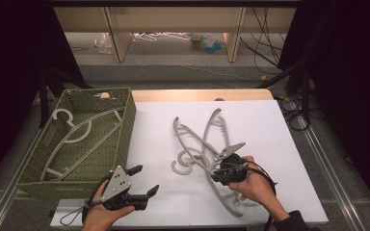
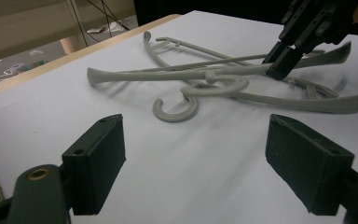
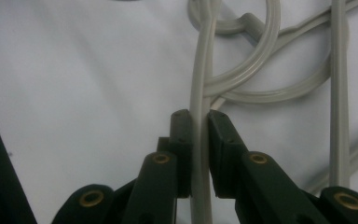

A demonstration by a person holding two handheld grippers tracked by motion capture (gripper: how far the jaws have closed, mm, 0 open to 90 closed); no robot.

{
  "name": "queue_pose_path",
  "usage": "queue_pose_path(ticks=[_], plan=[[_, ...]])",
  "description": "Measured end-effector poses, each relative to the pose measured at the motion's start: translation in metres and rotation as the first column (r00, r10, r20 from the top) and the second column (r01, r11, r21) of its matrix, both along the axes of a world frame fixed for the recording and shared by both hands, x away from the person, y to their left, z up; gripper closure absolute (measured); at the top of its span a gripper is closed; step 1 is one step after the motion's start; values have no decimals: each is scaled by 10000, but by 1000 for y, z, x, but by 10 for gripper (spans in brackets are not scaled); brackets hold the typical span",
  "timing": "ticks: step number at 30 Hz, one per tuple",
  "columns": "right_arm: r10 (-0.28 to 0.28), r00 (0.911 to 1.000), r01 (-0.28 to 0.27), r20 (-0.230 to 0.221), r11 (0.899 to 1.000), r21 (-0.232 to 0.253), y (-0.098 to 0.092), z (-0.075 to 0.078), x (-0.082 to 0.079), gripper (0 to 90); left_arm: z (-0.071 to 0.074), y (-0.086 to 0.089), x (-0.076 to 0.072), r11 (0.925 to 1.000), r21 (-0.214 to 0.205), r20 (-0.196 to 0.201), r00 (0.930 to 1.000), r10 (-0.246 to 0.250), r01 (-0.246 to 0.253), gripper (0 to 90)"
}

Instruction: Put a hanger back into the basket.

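Observation:
Two grey plastic hangers [image 1: 200,139] lie crossed on the white table [image 1: 270,139], their hooks [image 2: 177,109] overlapping. My right gripper [image 1: 216,171] is shut on a thin bar of one hanger [image 3: 200,70], which runs straight up between the jaws in the right gripper view. This gripper [image 2: 282,63] also appears at the top right of the left gripper view, pinching the same bar. My left gripper [image 1: 145,179] hovers near the table's front left corner, open and holding nothing, its jaws aimed toward the hangers [image 2: 214,79]. A third grey hanger [image 1: 77,134] lies inside the green woven basket [image 1: 126,127].
The basket stands at the table's left side, its long wall along the white surface. A wooden strip [image 1: 197,94] edges the far side. Beyond it are a shelf unit [image 1: 173,29] with clutter on the floor and cables [image 1: 265,53] at the right.

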State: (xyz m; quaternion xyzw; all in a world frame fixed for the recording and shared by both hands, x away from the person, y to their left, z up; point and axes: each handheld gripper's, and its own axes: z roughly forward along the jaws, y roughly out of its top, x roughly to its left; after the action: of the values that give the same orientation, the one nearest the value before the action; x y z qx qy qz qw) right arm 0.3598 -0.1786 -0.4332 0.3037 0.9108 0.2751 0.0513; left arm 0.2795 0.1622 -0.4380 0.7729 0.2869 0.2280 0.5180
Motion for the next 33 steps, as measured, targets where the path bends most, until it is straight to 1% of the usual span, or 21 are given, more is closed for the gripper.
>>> queue_pose_path(ticks=[1, 4, 5, 7, 8, 10, 11, 12, 14, 15, 16, 17, 19, 21, 23, 24, 26, 28, 29, 32, 33], plan=[[275, 9995, -272, 147, 9995, -187, -1, 1, 0, 817, 0, 0, 0, 10000, -9, -11, 10000, 7, -7, 199], [404, 9990, -401, 197, 9990, -172, -5, 4, -3, 818, 0, 0, 0, 10000, 73, 30, 10000, 6, -6, 200], [521, 9982, -517, 283, 9986, -148, -7, 6, -4, 818, -1, -1, 1, 10000, -9, 55, 10000, -5, 5, 200], [719, 9964, -721, 459, 9974, 19, -9, 8, -6, 819, -1, 0, 1, 9999, 161, 99, 10000, 6, -8, 202], [900, 9953, -903, 365, 9959, 72, -12, 11, -8, 819, -1, 0, 1, 9999, 145, 70, 10000, 17, -18, 203], [984, 9940, -993, 485, 9949, 160, -13, 13, -11, 819, -1, 0, 1, 9994, -332, -344, 9994, -28, 16, 208], [1246, 9910, -1258, 493, 9918, 236, -16, 16, -11, 819, -1, 0, 1, 9989, -465, -421, 9991, -28, 9, 212], [1308, 9898, -1328, 557, 9905, 355, -17, 17, -12, 820, -1, -1, 2, 9995, -305, -347, 9994, 13, -24, 214], [1455, 9880, -1475, 511, 9883, 394, -18, 20, -14, 820, -2, -2, 2, 9997, -249, -319, 9995, 34, -42, 217], [1664, 9839, -1696, 656, 9843, 480, -20, 21, -15, 820, -2, -4, 3, 9999, -128, -226, 9997, 84, -87, 218], [1714, 9835, -1737, 587, 9841, 375, -21, 23, -16, 820, -2, -5, 4, 9999, -108, -190, 9998, 61, -63, 218], [1904, 9800, -1932, 572, 9799, 490, -21, 24, -17, 820, -2, -8, 7, 9999, 129, -20, 10000, -35, 35, 218], [1987, 9780, -2020, 636, 9781, 494, -20, 26, -20, 821, -2, -12, 9, 9988, 427, 117, 9997, -235, 230, 225], [2220, 9731, -2247, 619, 9735, 414, -19, 28, -21, 821, -2, -18, 11, 9975, 602, 54, 9993, -383, 379, 238], [2454, 9671, -2482, 676, 9680, 374, -16, 30, -25, 821, -3, -24, 15, 9943, 936, 151, 9985, -523, 506, 235], [2528, 9651, -2560, 684, 9658, 425, -15, 30, -26, 821, -4, -28, 18, 9895, 1249, 197, 9970, -751, 721, 242], [2729, 9599, -2755, 641, 9606, 373, -13, 32, -29, 821, -5, -33, 22, 9828, 1534, 201, 9941, -1067, 1024, 325], [2838, 9567, -2866, 653, 9573, 378, -12, 32, -30, 821, -6, -39, 26, 9773, 1784, 155, 9928, -1190, 1143, 295], [2881, 9556, -2907, 621, 9560, 394, -11, 32, -30, 821, -6, -42, 29, 9721, 2005, 248, 9914, -1288, 1213, 297], [3059, 9498, -3087, 655, 9503, 395, -11, 33, -32, 821, -7, -49, 34, 9619, 2309, 333, 9868, -1582, 1464, 318], [3086, 9488, -3117, 670, 9493, 410, -11, 34, -32, 821, -7, -51, 36, 9566, 2468, 381, 9848, -1693, 1549, 321]])
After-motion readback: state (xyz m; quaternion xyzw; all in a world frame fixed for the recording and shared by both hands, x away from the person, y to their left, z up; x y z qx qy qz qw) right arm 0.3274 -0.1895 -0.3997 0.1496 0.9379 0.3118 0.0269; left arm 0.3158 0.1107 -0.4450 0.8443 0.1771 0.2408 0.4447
